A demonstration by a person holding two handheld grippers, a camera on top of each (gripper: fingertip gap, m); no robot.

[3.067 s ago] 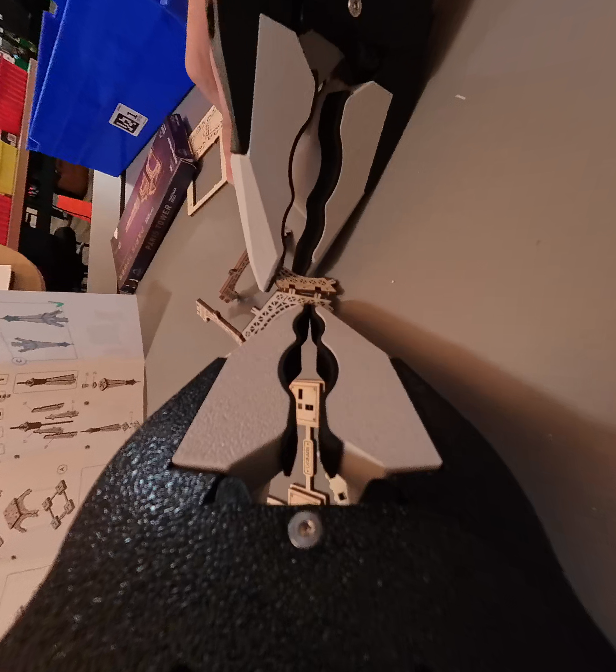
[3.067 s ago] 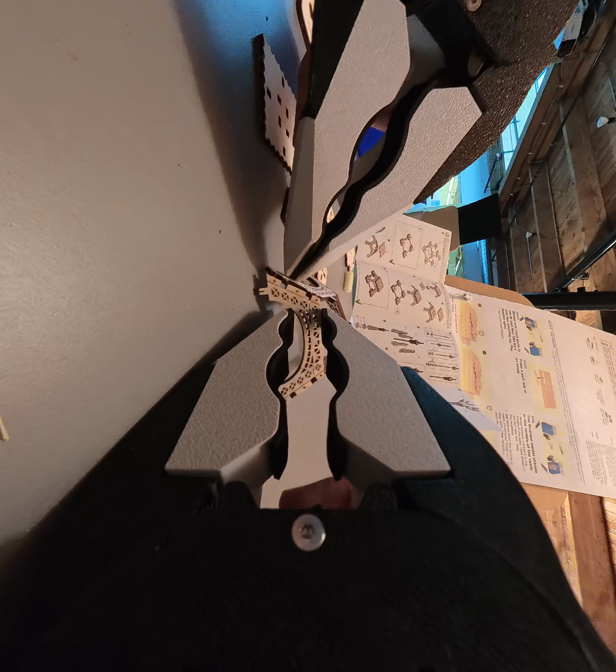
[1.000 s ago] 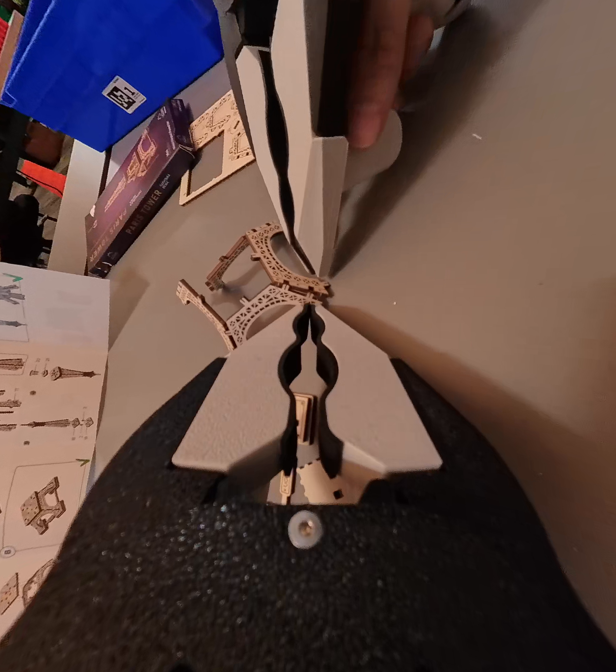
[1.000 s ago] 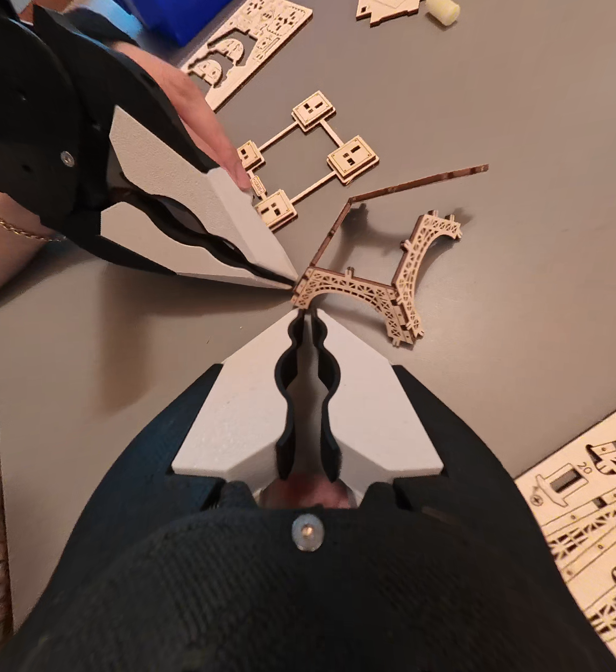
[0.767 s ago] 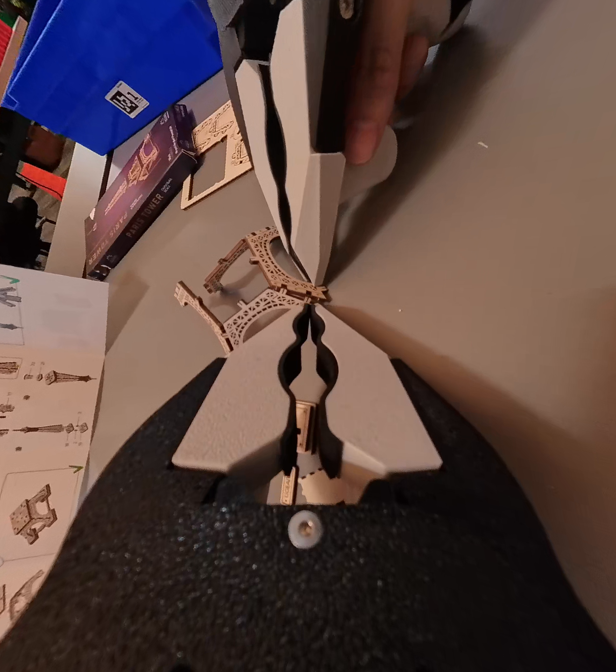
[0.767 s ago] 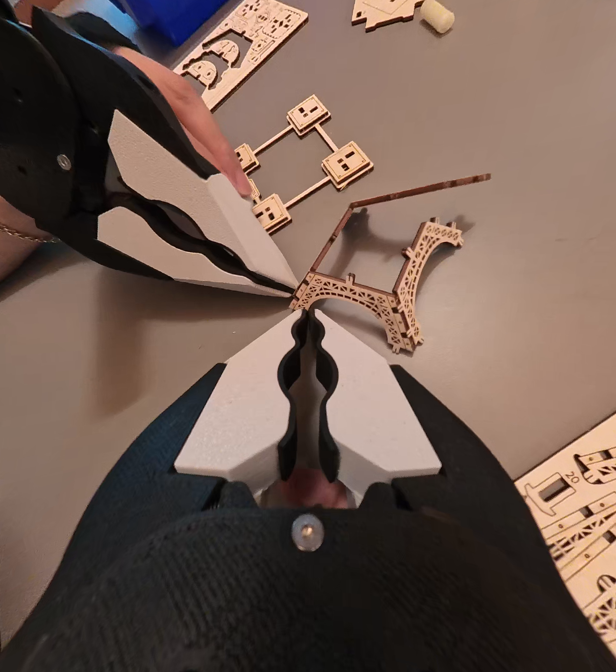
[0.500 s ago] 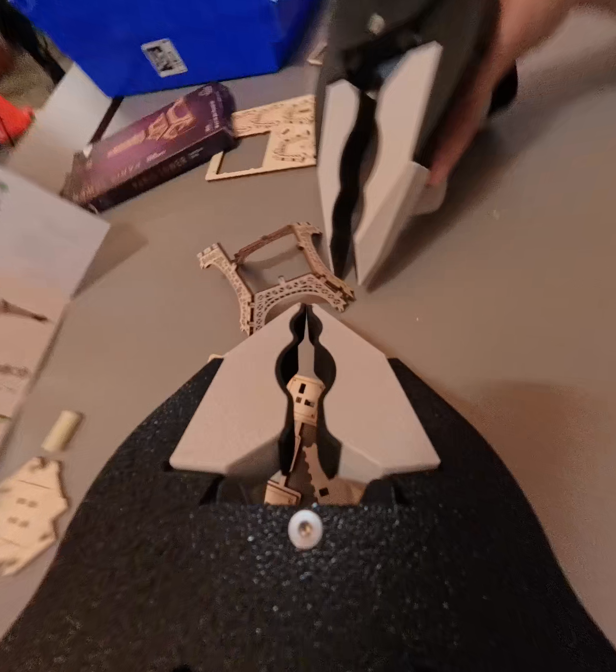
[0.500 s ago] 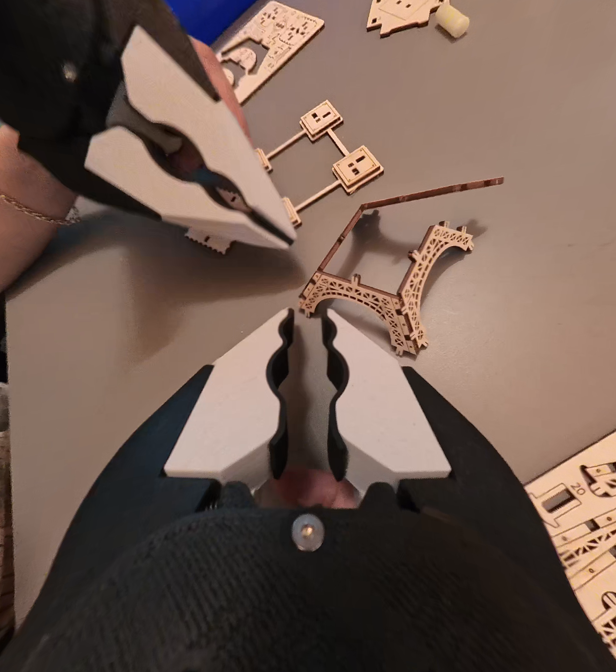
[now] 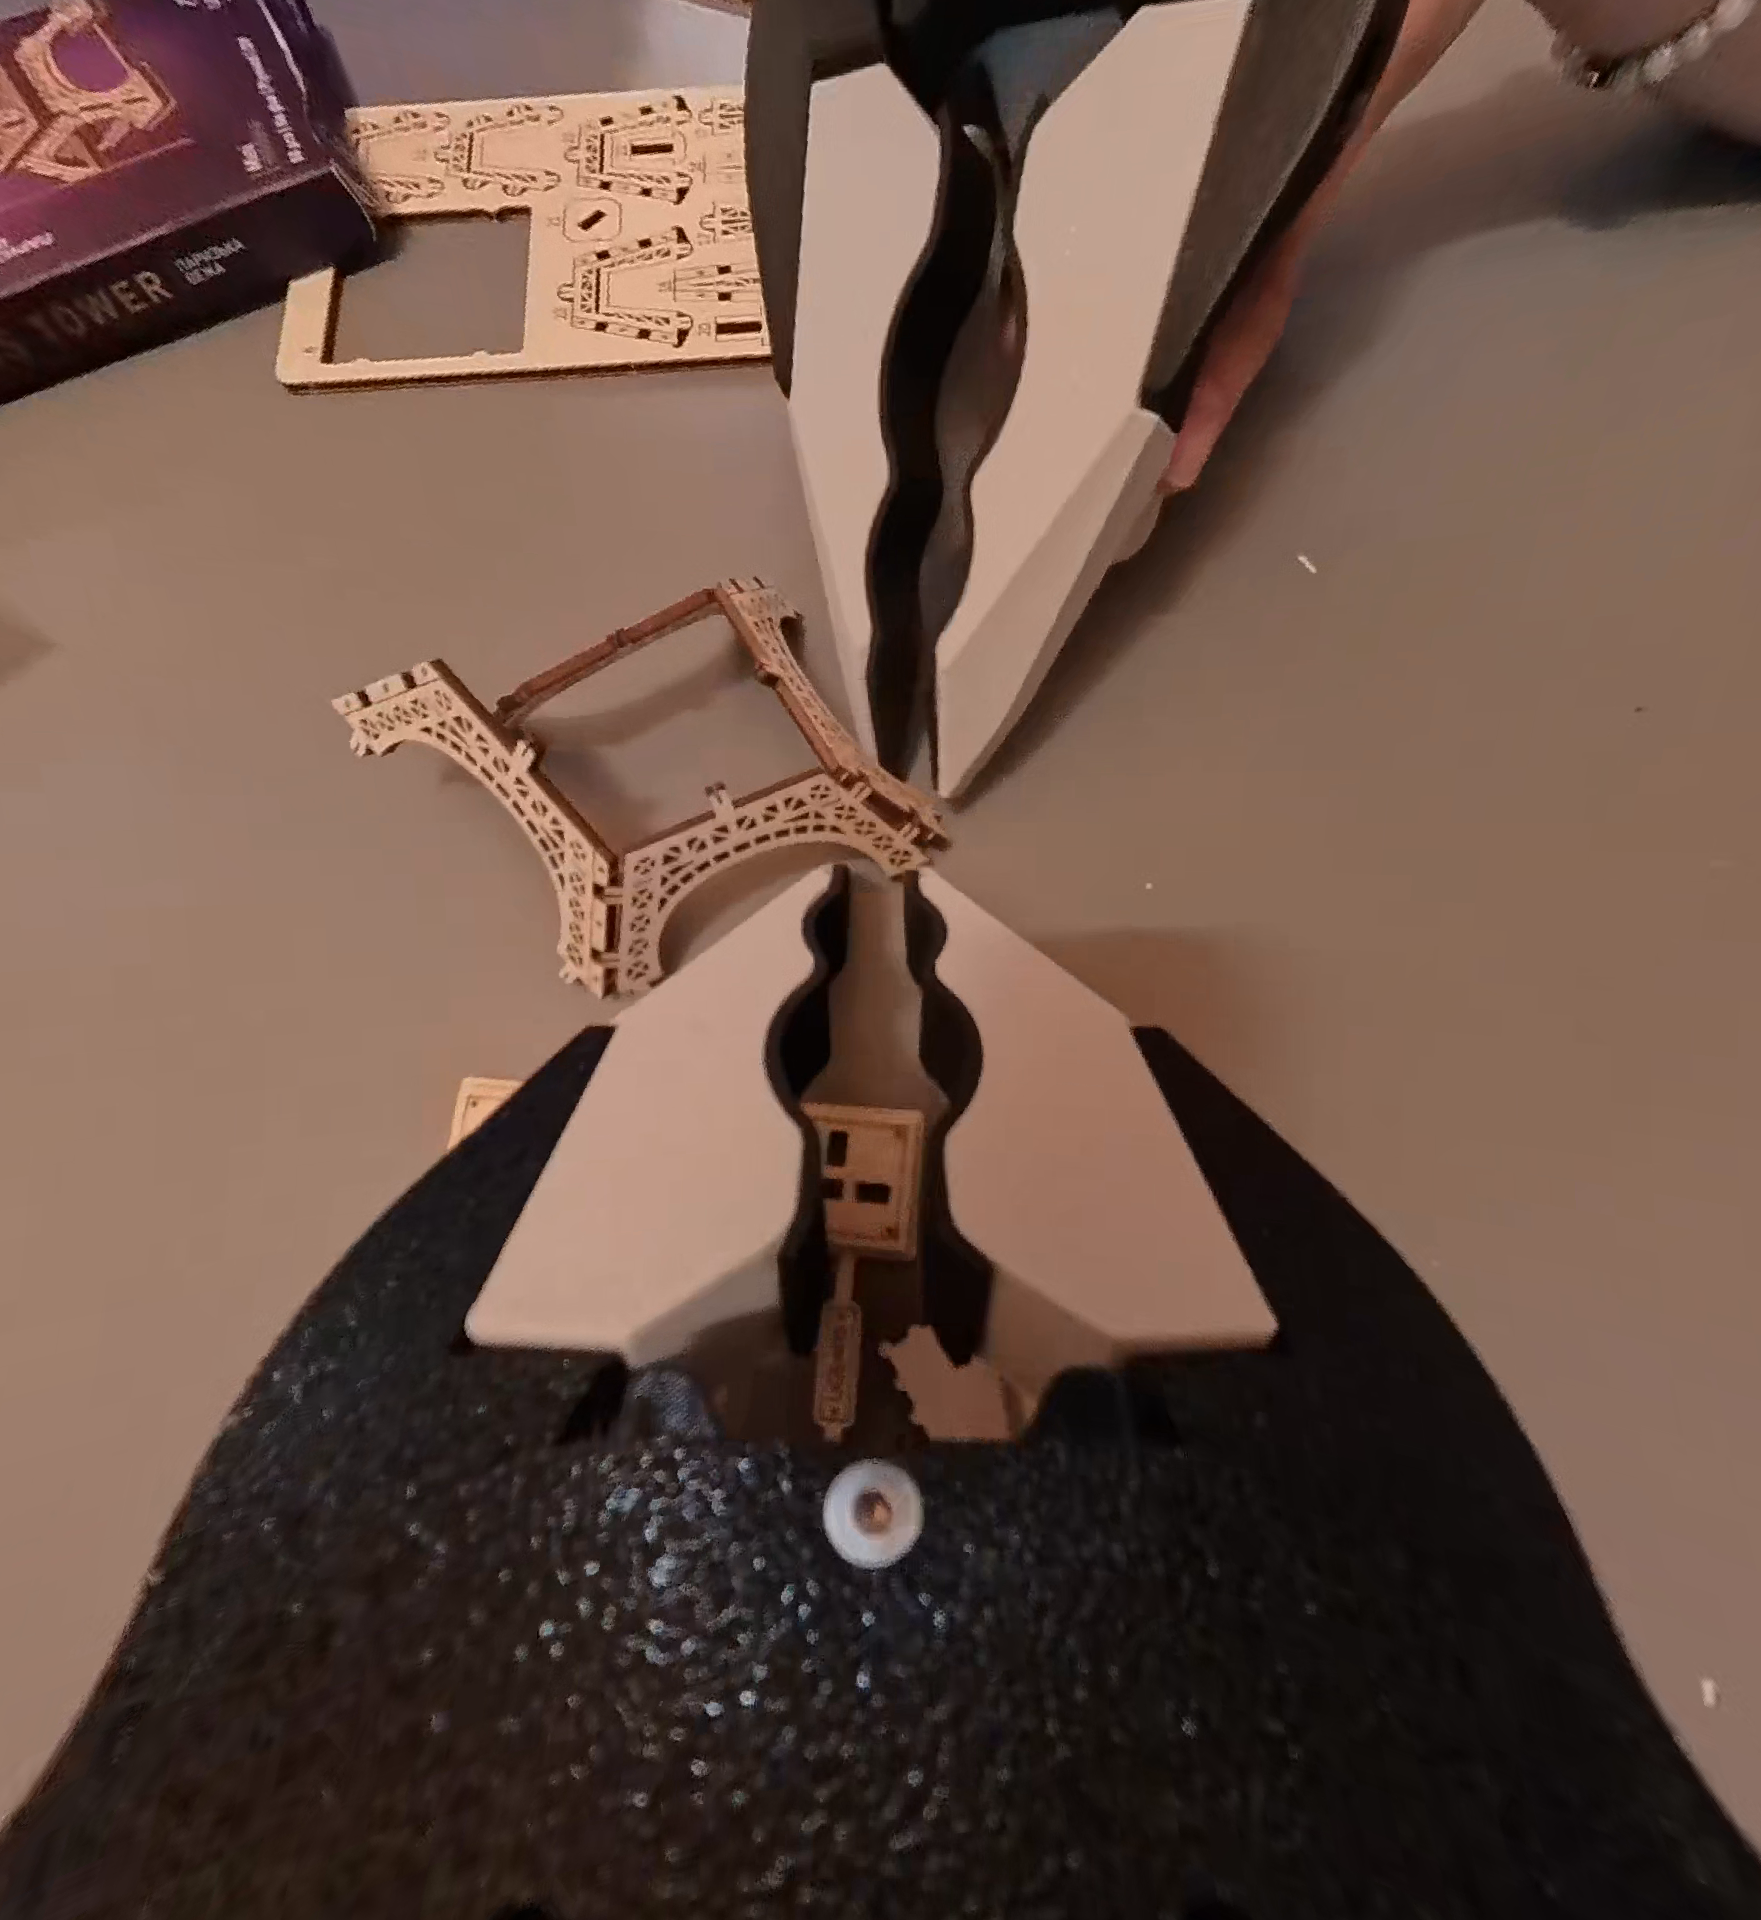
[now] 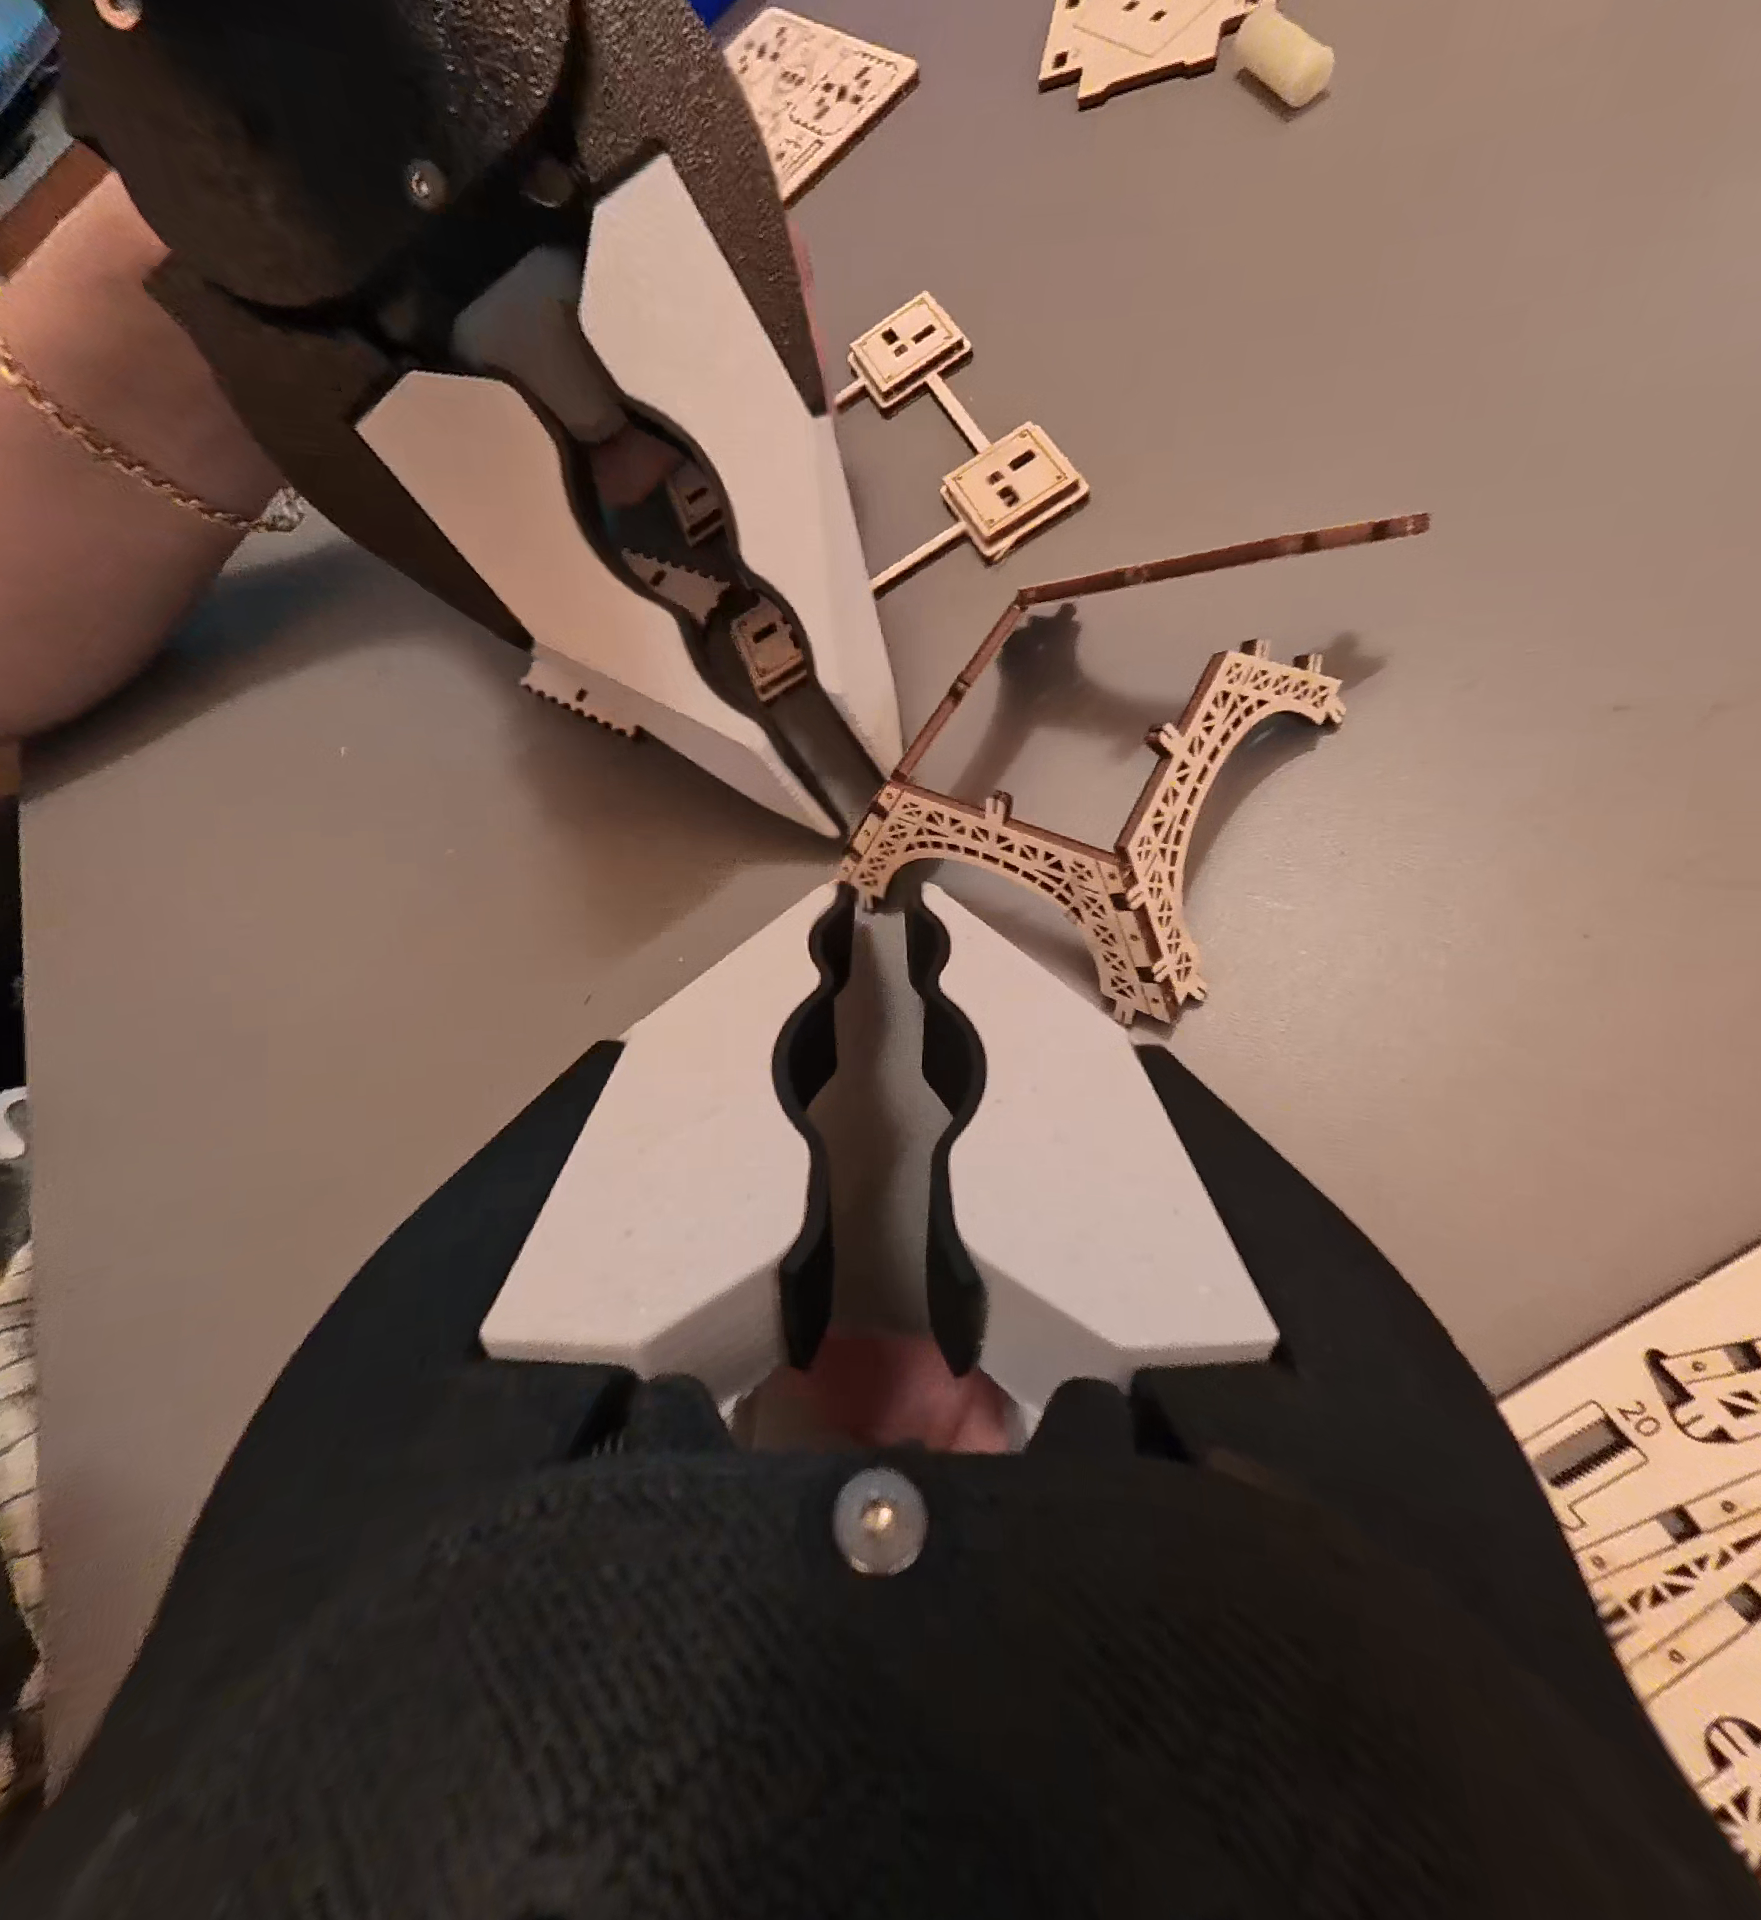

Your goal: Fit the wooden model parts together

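A pale wooden arch piece with a criss-cross pattern (image 9: 741,831) (image 10: 1011,842), made of two arches joined at a corner with a thin dark strip on it, is seen resting on the grey table (image 9: 1375,935) (image 10: 1478,312). About three seconds ago it was held up between both grippers. Now it is down on the table.

The left gripper (image 9: 878,878) (image 10: 850,821) was lifted away half a second ago. Now its tips are set right at one end of the arch piece. Its two fingers were almost together then, and now a small gap is seen between them. It cannot be told if the arch is touched.

The right gripper (image 10: 881,899) (image 9: 912,779) is set at the same end from the other side. Its fingers were wider apart half a second ago. Now only a thin gap is left, and the foot of the arch is just at the tips.

Small square wooden blocks joined by thin sticks (image 10: 1011,488) (image 9: 860,1174) are lying under and beside the left gripper. A purple box (image 9: 76,208) and a flat wooden sheet with cut-out shapes (image 9: 543,208) are seen farther back.
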